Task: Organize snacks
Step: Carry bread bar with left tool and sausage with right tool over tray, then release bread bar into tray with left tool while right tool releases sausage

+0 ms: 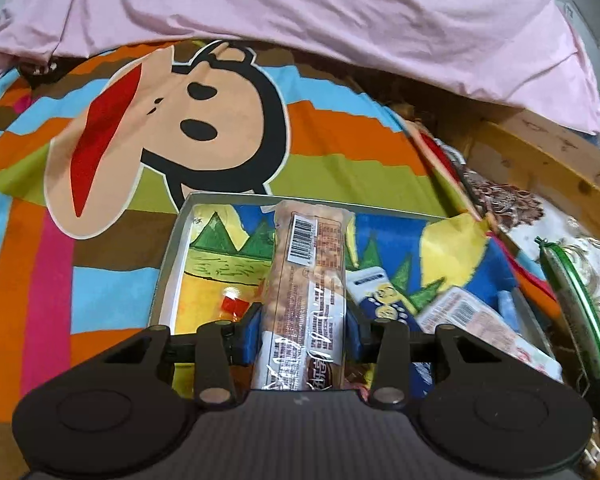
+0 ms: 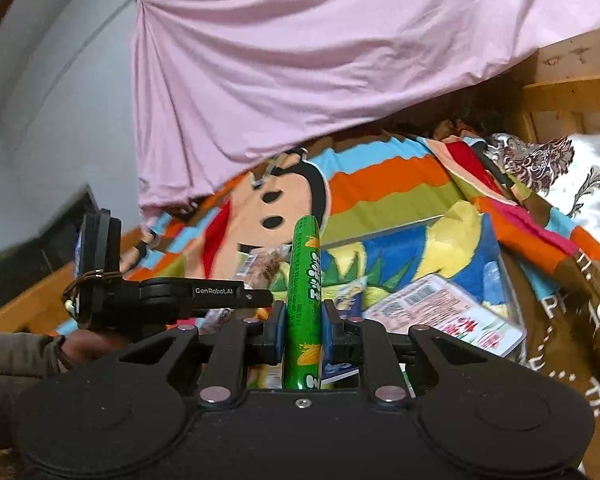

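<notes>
Left tool [image 1: 304, 330] around peanut packet [image 1: 306, 280], lengthwise, seemingly forward over box [image 1: 172, 256].

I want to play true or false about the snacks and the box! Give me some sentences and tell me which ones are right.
1. The left tool holds a long clear snack packet. True.
2. The right tool holds a red stick. False: it is shut on a green sausage stick.
3. The box has a colourful drawing inside. True.
4. The box has no snacks in it. False: a white packet with a barcode lies inside.
5. A pink sheet hangs behind the monkey blanket. True.
</notes>
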`<state>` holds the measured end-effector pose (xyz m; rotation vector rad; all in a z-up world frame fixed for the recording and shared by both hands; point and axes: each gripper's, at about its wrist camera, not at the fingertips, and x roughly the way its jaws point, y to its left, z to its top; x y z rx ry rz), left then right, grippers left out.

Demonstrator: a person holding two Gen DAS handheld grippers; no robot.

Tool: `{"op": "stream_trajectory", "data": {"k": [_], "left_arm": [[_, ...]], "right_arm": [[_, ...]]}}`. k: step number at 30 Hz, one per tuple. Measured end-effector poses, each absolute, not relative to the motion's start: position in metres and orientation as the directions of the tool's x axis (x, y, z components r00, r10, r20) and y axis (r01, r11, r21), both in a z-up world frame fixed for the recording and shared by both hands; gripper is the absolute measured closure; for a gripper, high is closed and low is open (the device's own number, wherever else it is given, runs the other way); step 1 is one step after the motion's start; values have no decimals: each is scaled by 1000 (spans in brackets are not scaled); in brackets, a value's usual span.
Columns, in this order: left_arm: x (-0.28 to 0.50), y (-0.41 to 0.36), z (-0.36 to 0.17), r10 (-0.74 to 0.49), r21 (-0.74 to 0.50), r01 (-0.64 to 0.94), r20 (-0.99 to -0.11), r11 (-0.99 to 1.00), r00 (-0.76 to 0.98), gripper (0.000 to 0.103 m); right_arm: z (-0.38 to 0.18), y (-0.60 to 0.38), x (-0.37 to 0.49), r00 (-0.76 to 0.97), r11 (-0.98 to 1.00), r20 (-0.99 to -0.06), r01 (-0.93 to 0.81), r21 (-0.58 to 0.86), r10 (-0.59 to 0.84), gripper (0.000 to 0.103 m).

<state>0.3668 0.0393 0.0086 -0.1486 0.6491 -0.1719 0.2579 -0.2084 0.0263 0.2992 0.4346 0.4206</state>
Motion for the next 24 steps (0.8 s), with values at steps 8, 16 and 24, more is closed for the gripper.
{"op": "stream_trajectory", "data": {"k": [8, 16, 24], "left_arm": [[371, 28, -8, -229, -174, 160, -531, 972, 816, 58], [381, 39, -30, -260, -242, 141, -586, 960, 768, 58], [382, 45, -34, -269, -277, 119, -598, 953, 755, 58]], "right_arm": [[19, -188, 305, 820, 933, -448, -280, 228, 356, 84], [3, -153, 349, 817, 963, -511, -246, 110, 267, 84], [-18, -138, 365, 807, 972, -553, -232, 26, 207, 87]]}}
